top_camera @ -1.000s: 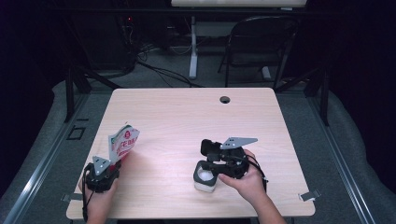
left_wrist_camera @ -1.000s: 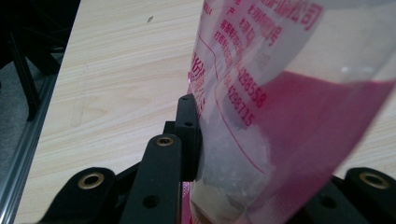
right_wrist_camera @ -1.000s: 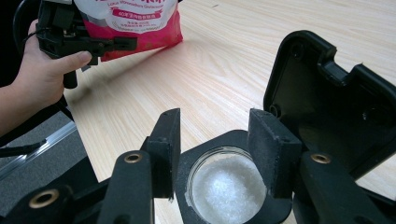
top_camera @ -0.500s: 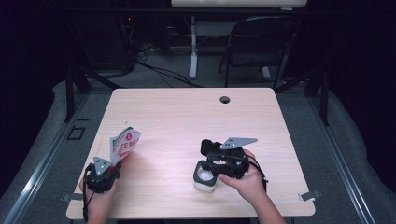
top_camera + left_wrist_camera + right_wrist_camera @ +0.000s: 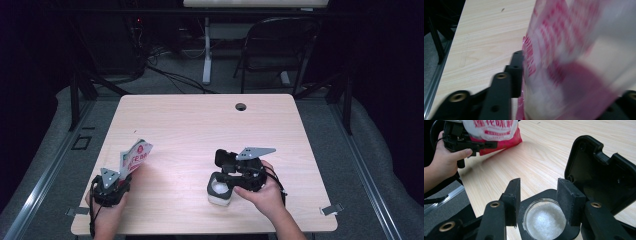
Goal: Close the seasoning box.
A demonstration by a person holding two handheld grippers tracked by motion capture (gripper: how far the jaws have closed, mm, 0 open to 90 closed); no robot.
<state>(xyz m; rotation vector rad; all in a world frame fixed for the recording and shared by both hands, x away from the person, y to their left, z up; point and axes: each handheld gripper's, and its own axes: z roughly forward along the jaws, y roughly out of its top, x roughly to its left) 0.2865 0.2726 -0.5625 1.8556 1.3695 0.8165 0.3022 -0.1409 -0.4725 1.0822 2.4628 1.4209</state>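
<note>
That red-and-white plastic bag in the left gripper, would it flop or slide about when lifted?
The red-and-white plastic bag probably flops: its top leans over above the left gripper, whose jaws have just been opening around it. Its glossy film looks slippery. It seems part full, so likely light but bottom-heavy.

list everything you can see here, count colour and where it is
bag: 1, white and red with red print, near the table's left front edge, between the left claw's jaws
container: 1, white body with a black top and a black flip lid standing open, white grains inside, front middle of the table
table: 1, light wood, centre of the high view
hole: 1, dark, round, near the table's far edge
chair: 1, black, folding, on the floor beyond the table
left claw: 1, black; jaws have just been opening with the bag between them
right claw: 1, black, jaws on either side of the container's top
hands: 2, at the table's near edge
</note>
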